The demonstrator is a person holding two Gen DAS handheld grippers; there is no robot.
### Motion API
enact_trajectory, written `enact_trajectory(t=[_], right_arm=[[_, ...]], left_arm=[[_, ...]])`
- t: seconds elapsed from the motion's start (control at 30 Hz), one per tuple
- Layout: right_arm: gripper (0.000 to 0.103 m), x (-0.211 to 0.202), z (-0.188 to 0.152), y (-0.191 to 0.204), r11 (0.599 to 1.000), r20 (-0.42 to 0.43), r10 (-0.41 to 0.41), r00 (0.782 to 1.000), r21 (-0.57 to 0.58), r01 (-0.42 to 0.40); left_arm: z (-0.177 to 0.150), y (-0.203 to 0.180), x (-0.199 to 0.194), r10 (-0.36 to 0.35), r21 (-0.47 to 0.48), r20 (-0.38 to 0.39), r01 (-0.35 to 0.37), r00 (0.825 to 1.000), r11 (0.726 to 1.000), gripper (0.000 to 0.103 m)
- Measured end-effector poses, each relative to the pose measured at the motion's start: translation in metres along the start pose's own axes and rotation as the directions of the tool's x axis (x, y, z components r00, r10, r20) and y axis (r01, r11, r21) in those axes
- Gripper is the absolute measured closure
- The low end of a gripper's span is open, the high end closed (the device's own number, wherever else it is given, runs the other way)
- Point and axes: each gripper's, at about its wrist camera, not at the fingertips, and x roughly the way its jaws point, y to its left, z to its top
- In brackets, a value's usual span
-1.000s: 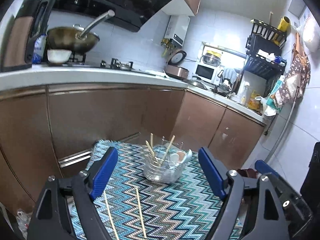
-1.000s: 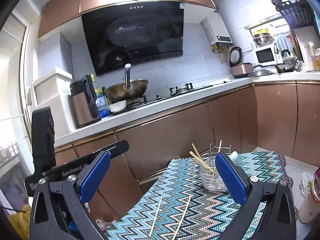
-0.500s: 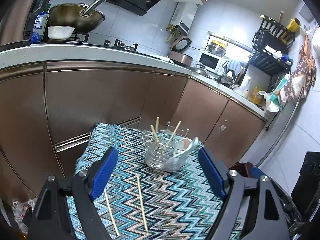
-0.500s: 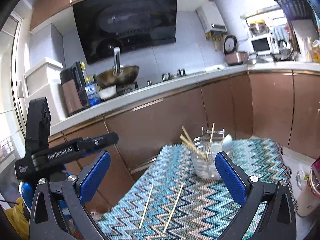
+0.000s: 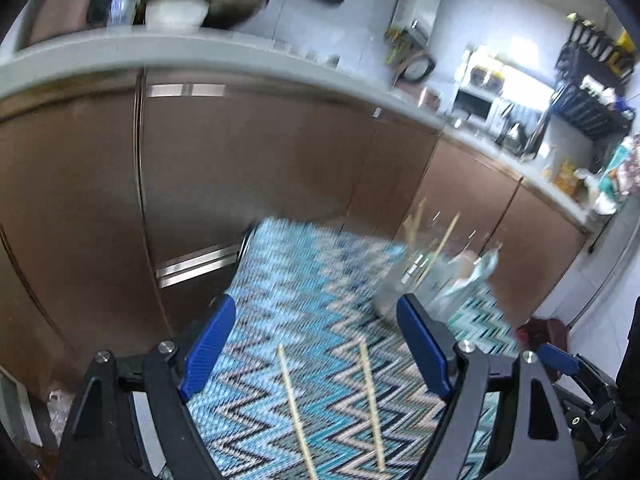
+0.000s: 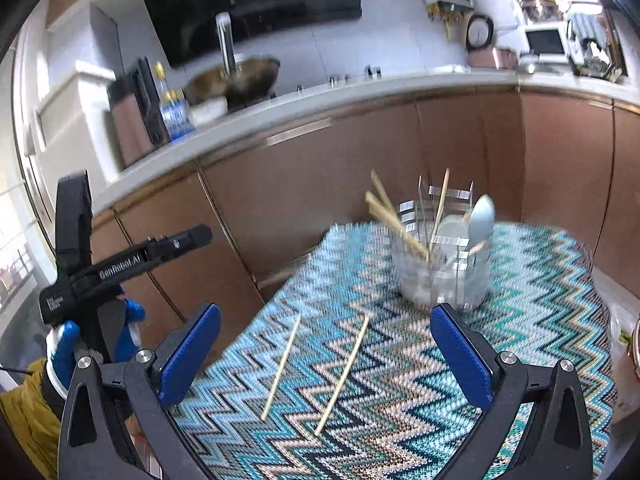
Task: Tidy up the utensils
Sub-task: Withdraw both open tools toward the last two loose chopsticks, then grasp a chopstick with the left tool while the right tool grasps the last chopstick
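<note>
Two wooden chopsticks (image 6: 280,368) (image 6: 344,376) lie loose, side by side, on a zigzag-patterned cloth (image 6: 520,320). Behind them stands a clear utensil holder (image 6: 440,268) with several chopsticks and a pale spoon (image 6: 480,224) in it. My right gripper (image 6: 326,354) hangs open above the cloth, the loose pair showing between its blue pads. My left gripper (image 5: 316,344) is open too, with the same chopsticks (image 5: 296,412) (image 5: 372,400) below it and the blurred holder (image 5: 432,276) ahead right. Neither gripper holds anything.
Brown cabinets (image 6: 360,184) under a grey counter (image 6: 320,100) stand just past the cloth's far edge. A wok (image 6: 236,76) and bottles sit on the counter. A blue-gloved hand (image 6: 60,344) holds the left gripper's body at the left of the right wrist view.
Both grippers have come down and forward toward the cloth, so the loose chopsticks and the holder look nearer and larger. The jaws of both have stayed wide.
</note>
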Motion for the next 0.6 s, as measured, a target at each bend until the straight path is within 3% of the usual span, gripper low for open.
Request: enact_trajectory(t=[0.13, 0.27, 0.4, 0.53, 0.6], right_arm=[[0.004, 0.042, -0.011, -0.002, 1.000, -0.126, 0.004, 0.992, -0.005, -0.005], [0.025, 0.083, -0.023, -0.004, 1.000, -0.239, -0.015, 0.971, -0.028, 0.008], [0.045, 0.114, -0.031, -0.014, 0.999, -0.310, -0.042, 0.950, -0.036, 0.032], [0.054, 0.139, -0.033, -0.024, 0.998, -0.361, -0.054, 0.931, -0.035, 0.045], [0.059, 0.152, -0.033, -0.024, 0.998, -0.379, -0.062, 0.923, -0.054, 0.045]], left_arm=[[-0.019, 0.009, 0.043, 0.015, 0.015, -0.172, -0.012, 0.985, 1.000, 0.022], [-0.035, 0.014, 0.073, 0.036, 0.019, -0.268, -0.032, 0.963, 0.999, 0.022], [-0.041, 0.023, 0.101, 0.038, -0.008, -0.350, -0.043, 0.936, 0.999, 0.041], [-0.050, 0.027, 0.128, 0.022, -0.024, -0.439, -0.037, 0.898, 0.999, 0.053], [-0.053, 0.026, 0.136, 0.013, -0.024, -0.455, -0.027, 0.891, 0.999, 0.059]])
